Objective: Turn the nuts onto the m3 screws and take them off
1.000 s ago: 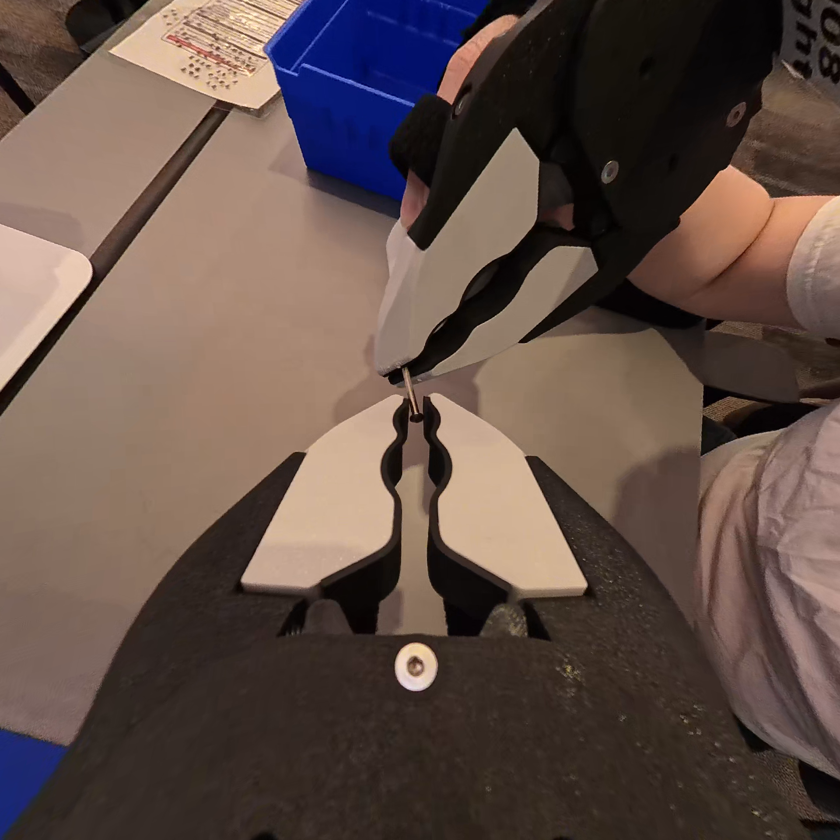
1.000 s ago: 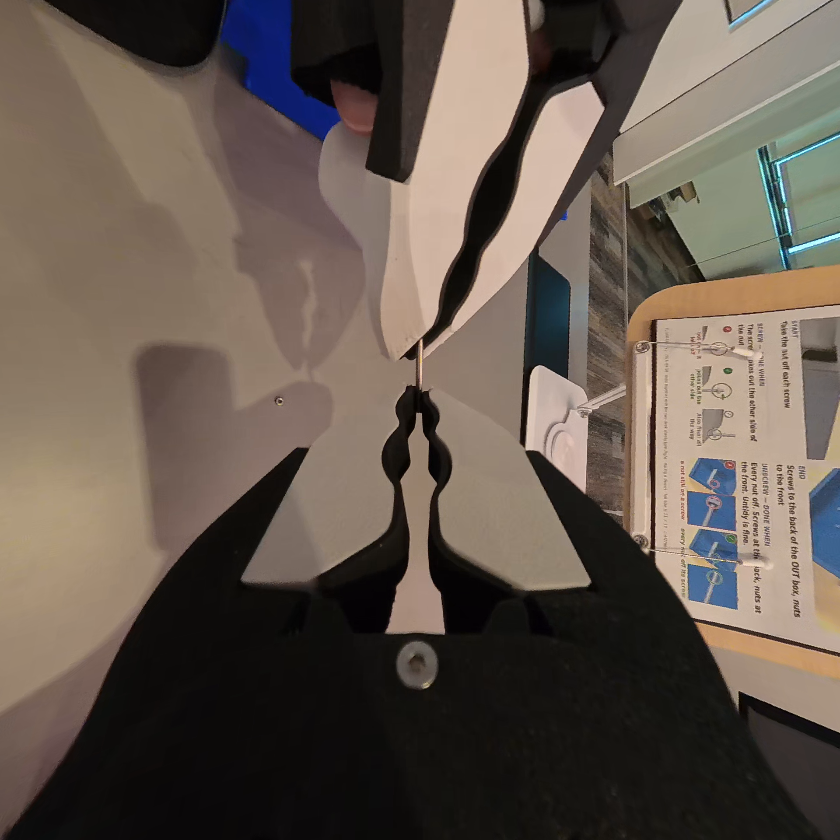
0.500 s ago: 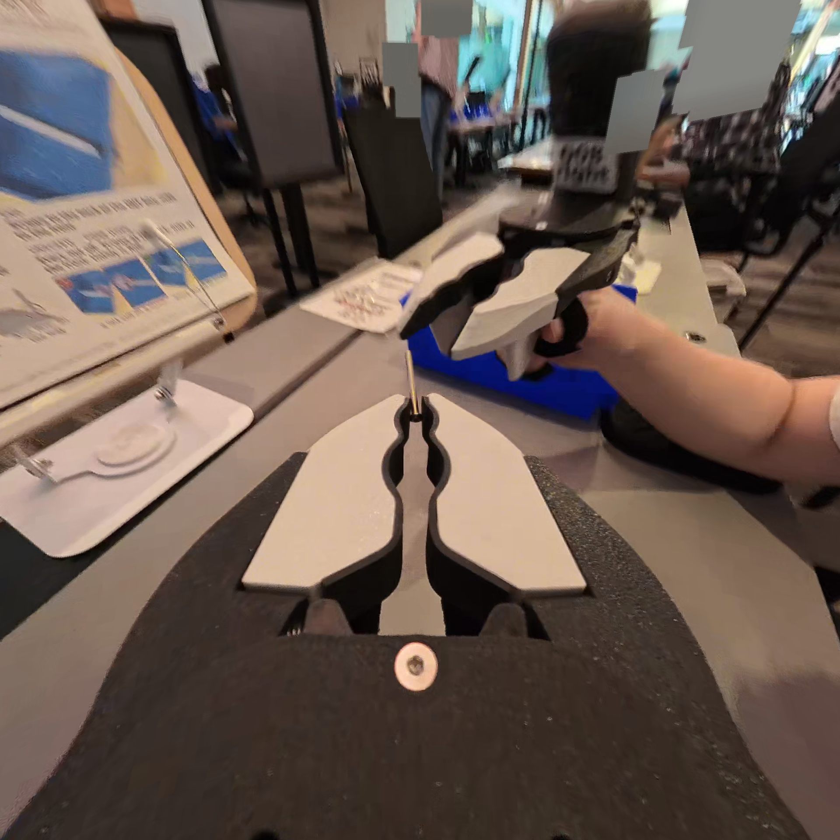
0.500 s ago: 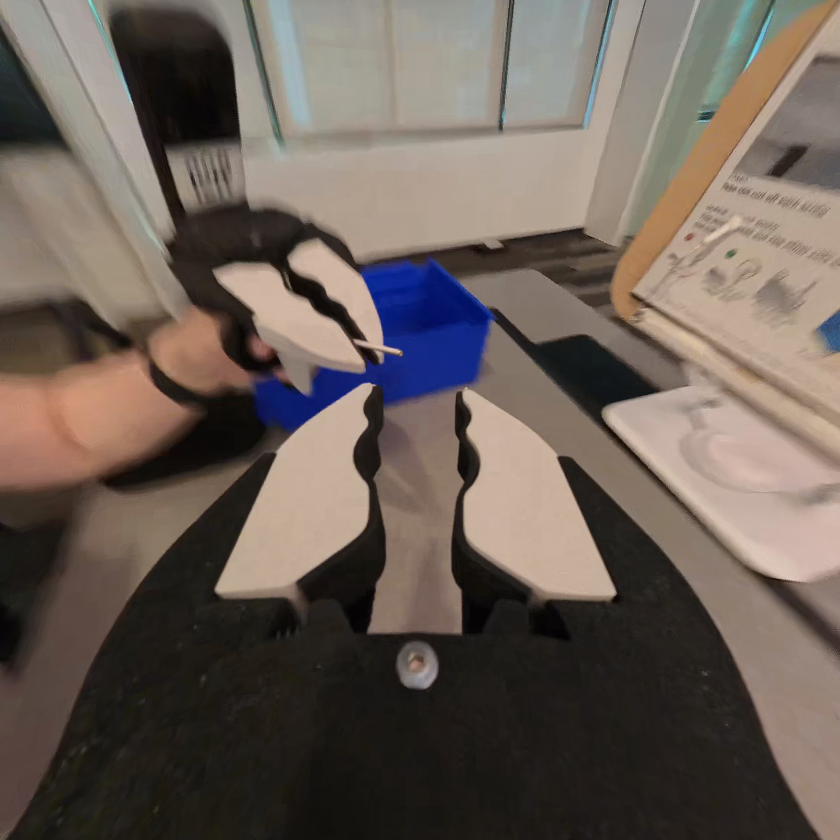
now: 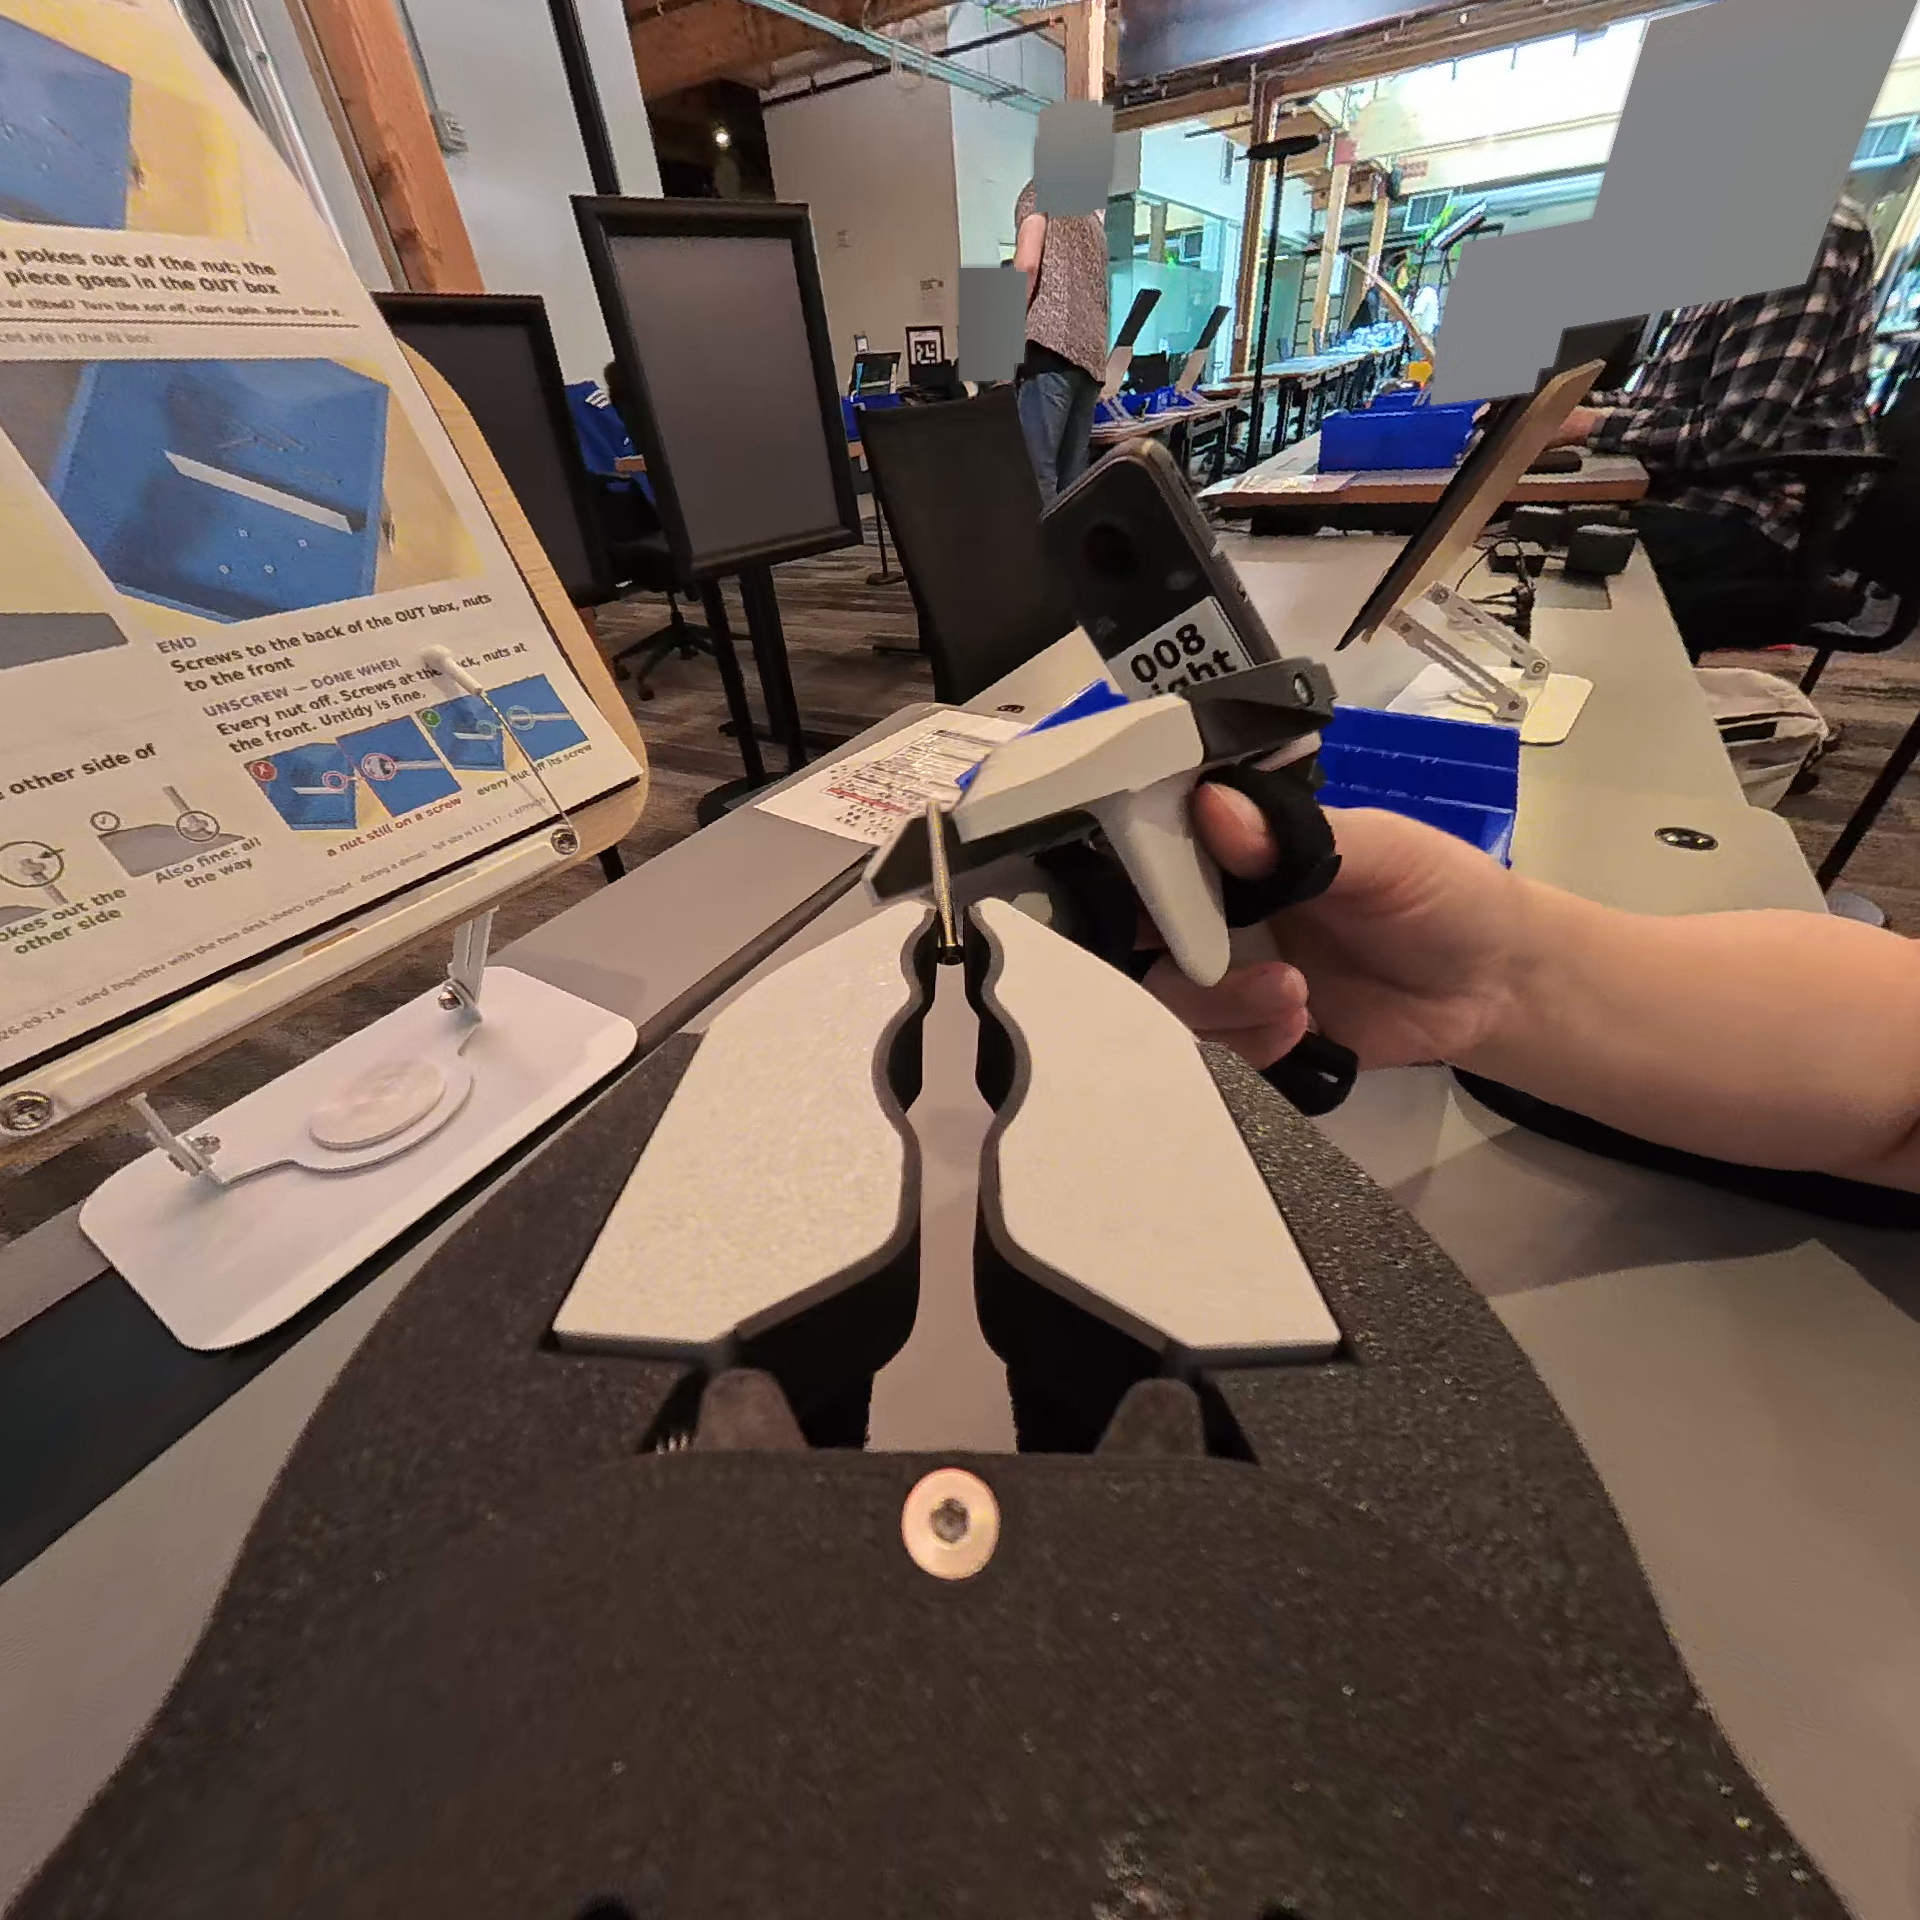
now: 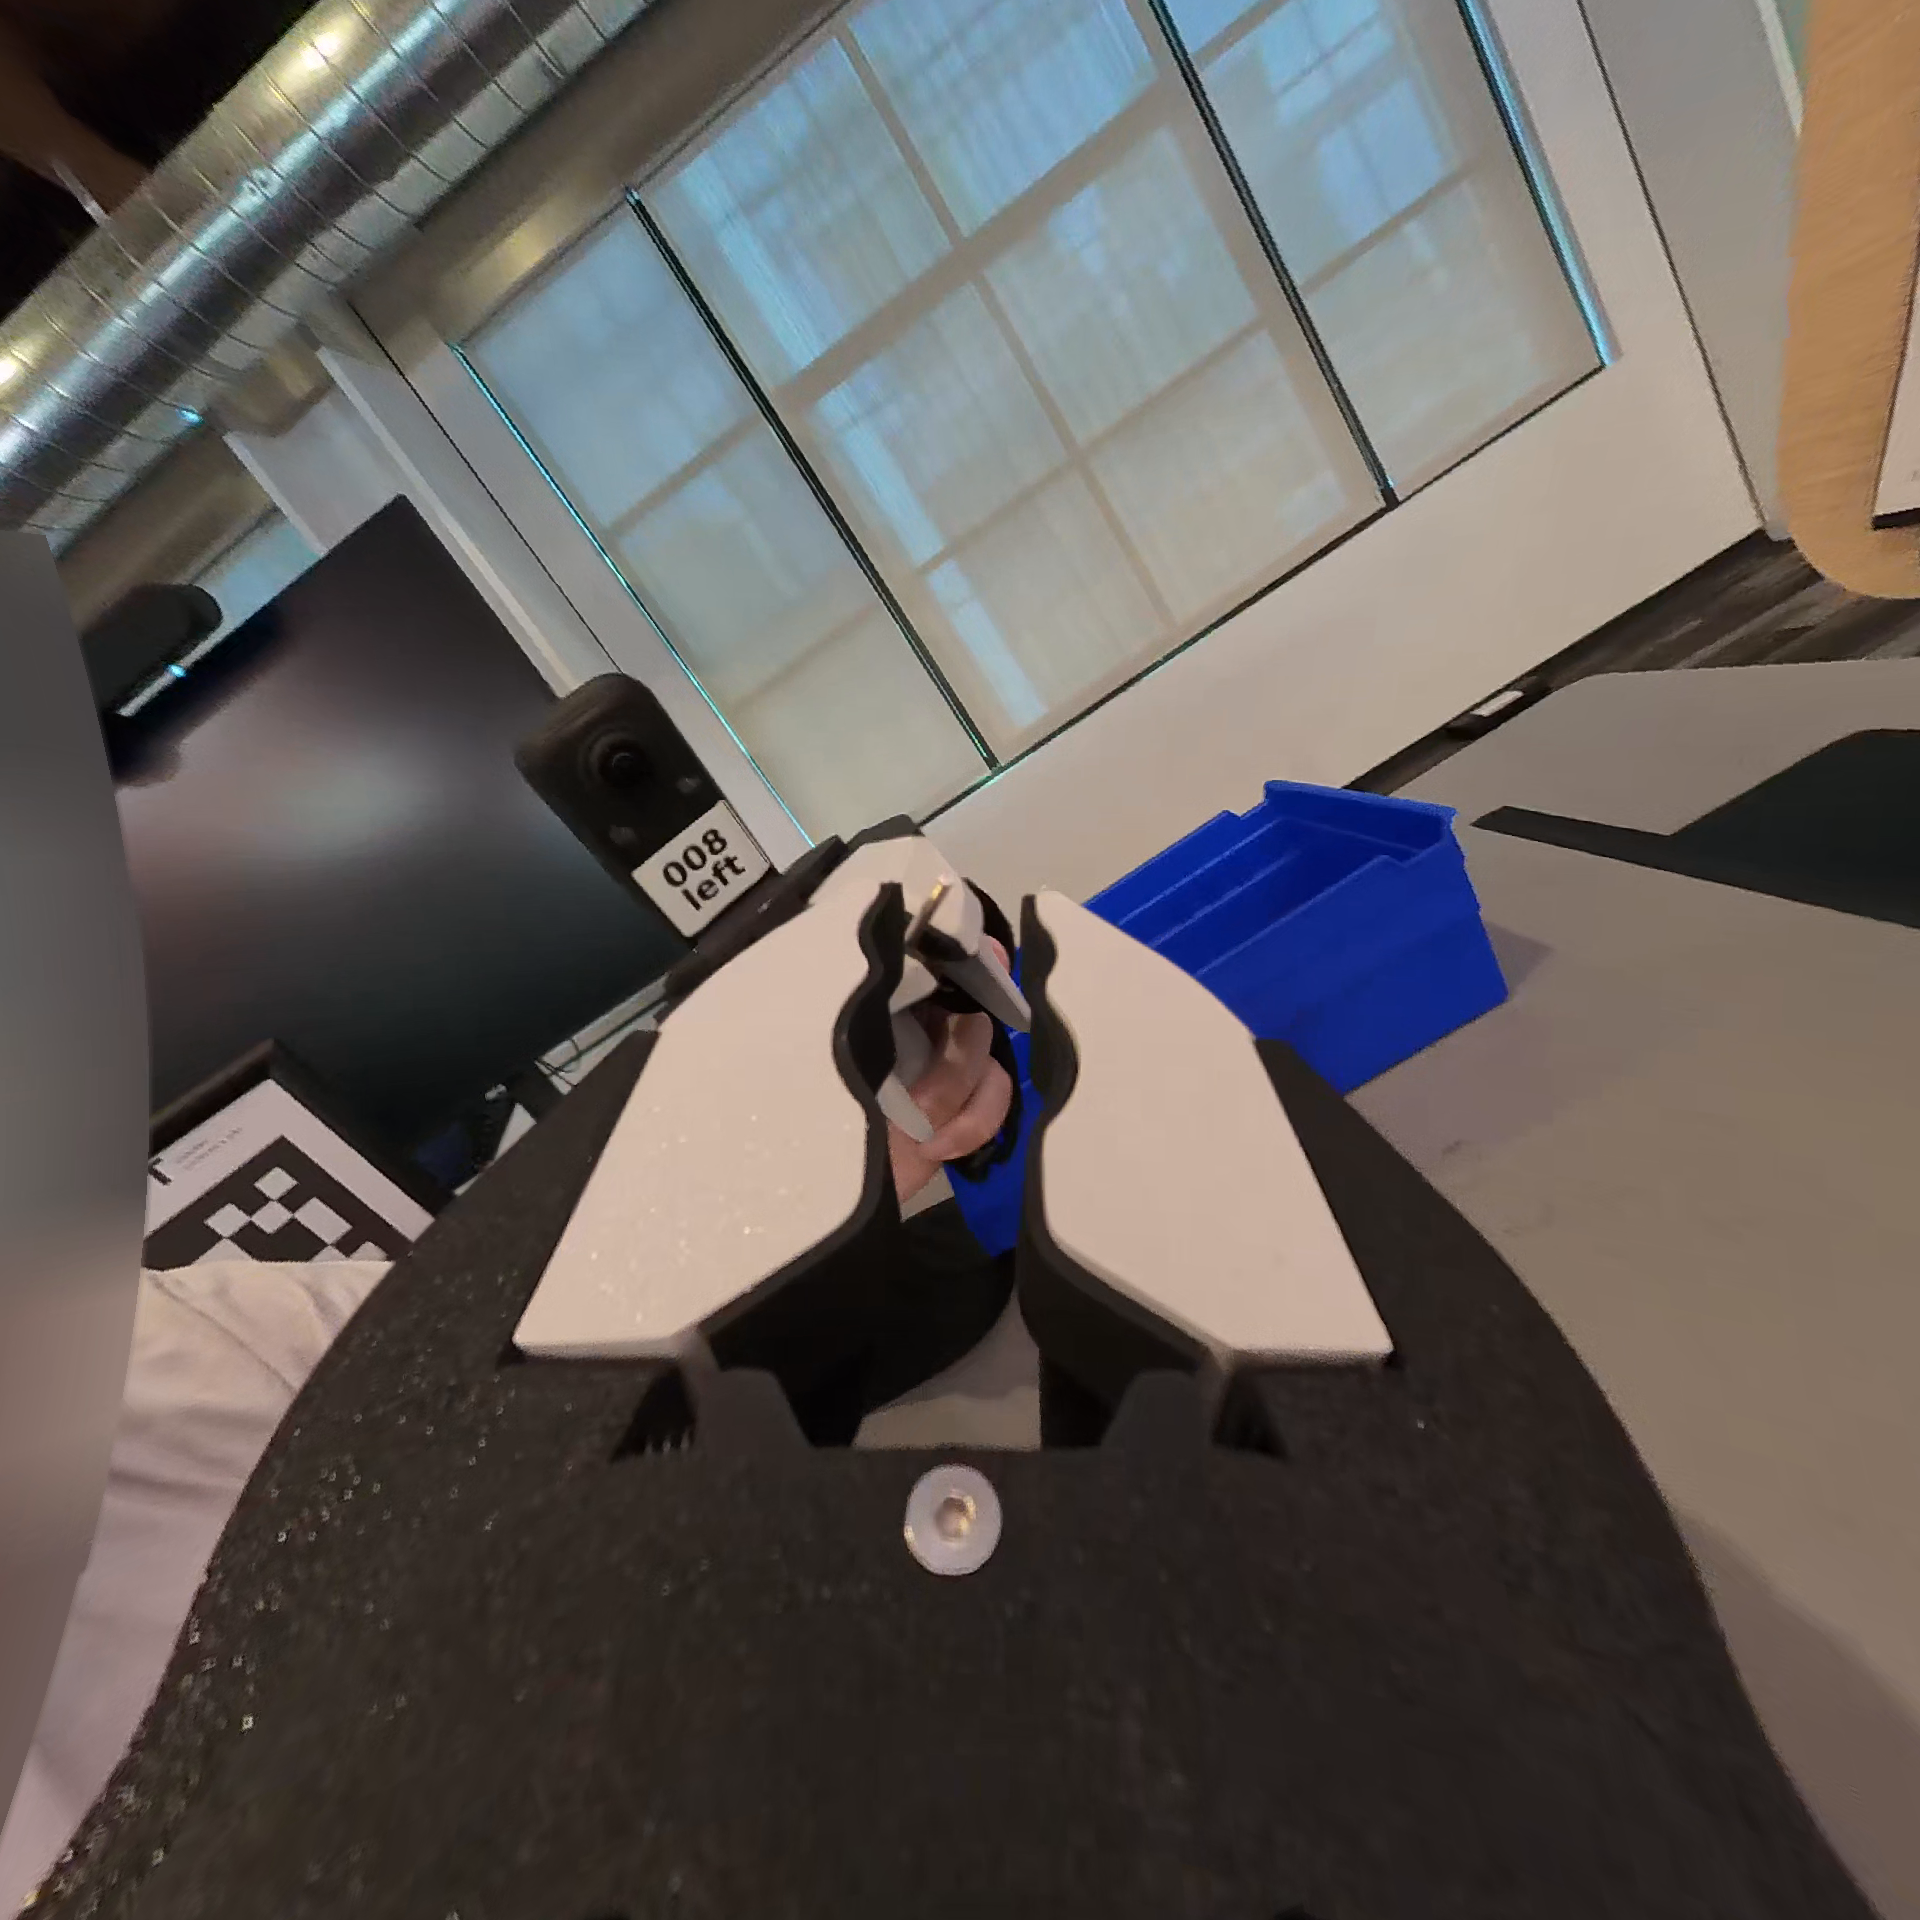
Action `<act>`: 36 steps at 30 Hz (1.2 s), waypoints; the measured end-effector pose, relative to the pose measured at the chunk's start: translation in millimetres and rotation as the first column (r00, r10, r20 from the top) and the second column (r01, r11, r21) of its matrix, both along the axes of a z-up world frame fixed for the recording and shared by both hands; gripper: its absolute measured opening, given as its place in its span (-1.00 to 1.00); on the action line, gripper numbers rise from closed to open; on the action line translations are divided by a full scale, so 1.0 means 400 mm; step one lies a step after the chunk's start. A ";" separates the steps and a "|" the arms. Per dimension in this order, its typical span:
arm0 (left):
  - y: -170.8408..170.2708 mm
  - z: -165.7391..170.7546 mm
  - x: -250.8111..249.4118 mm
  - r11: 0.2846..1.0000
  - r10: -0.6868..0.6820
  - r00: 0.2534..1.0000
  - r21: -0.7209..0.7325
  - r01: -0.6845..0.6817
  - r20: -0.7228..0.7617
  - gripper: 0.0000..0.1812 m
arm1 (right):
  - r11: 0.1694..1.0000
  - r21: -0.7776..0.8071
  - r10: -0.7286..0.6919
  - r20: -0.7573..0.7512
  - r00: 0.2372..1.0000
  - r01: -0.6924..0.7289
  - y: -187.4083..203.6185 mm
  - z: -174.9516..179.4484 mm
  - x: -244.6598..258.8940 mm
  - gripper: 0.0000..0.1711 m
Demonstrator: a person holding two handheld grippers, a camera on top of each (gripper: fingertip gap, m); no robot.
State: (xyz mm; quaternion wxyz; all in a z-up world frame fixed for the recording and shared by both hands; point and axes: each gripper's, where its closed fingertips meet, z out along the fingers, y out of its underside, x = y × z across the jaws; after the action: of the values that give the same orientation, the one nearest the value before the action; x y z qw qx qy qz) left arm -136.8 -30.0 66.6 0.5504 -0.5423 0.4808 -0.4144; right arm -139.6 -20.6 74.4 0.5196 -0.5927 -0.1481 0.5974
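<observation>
- Standing at far left in the left wrist view, a tilted wooden instruction board leans on a white metal stand; both stay out of the work.
- Pinching the thin brass-toned m3 screw by its lower end, the left gripper has its jaws nearly together on it, and the shank sticks up past the white fingertips.
- Judging by its looks, the screw is light, stiff and slick, and easily dropped or cocked; the plain hold is low on the shank, leaving the upper thread free.
- No nut is plain to see on it; I cannot tell whether one sits hidden at the tips.
- Hovering just beyond the screw's top, the right gripper has its jaws parted around nothing, the person's right hand on its grip.
- Stretching underneath, a smooth grey table offers hard, flat footing; a dropped screw would likely roll.
- Sitting farther right, a blue plastic bin waits near.
- Beyond lies an open workroom with black chairs, more tables, and seated and standing people.
</observation>
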 end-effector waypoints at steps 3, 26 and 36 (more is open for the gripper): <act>-0.001 -0.005 0.005 0.999 0.023 1.000 0.041 -0.023 -0.003 -0.96 | 1.000 -0.014 -0.001 -0.067 0.998 0.000 -0.003 0.009 0.001 -0.84; -0.047 -0.044 0.012 0.875 -0.265 0.964 -0.418 0.245 0.010 -0.84 | 0.994 0.049 0.070 0.425 0.902 -0.100 -0.049 -0.025 0.020 -0.97; -0.069 -0.116 0.033 0.747 -0.374 0.927 -0.599 0.288 -0.021 -0.96 | 0.965 -0.170 0.256 0.418 0.872 -0.202 -0.057 -0.106 -0.008 -0.97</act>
State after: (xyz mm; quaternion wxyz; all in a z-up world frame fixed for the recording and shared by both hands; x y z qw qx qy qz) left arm -123.7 -57.8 20.3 0.2389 -0.6185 0.4553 -0.5942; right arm -142.9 -43.6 32.0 0.3618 -0.7198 -0.2935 0.5147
